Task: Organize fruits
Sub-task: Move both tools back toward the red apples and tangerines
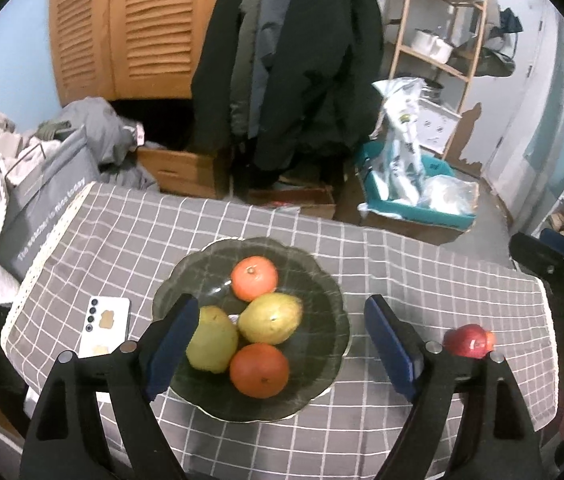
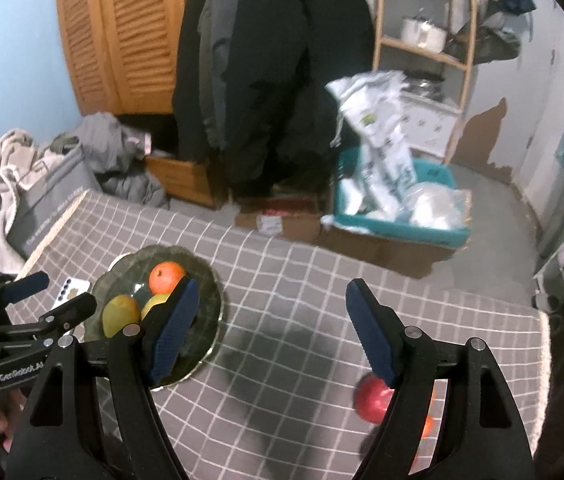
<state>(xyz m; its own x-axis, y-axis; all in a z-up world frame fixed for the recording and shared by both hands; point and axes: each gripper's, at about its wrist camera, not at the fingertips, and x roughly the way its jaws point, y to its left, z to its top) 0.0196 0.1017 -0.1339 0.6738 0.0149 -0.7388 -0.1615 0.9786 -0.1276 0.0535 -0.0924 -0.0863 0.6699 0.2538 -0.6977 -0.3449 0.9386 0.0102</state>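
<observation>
Clearly both grippers, left gripper [image 1: 278, 344] and right gripper [image 2: 272, 328], are held wide, empty; red apple [image 1: 469, 340] right of bowl [image 1: 321, 392], near cloth edge, could be knocked off.

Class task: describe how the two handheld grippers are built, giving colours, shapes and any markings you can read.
Both the left gripper and right gripper have black, angular, cut-out arms with silver pivot pins and ribbed dark-blue pads. White lettering beginning "GenRobot" marks the left one's body.
</observation>
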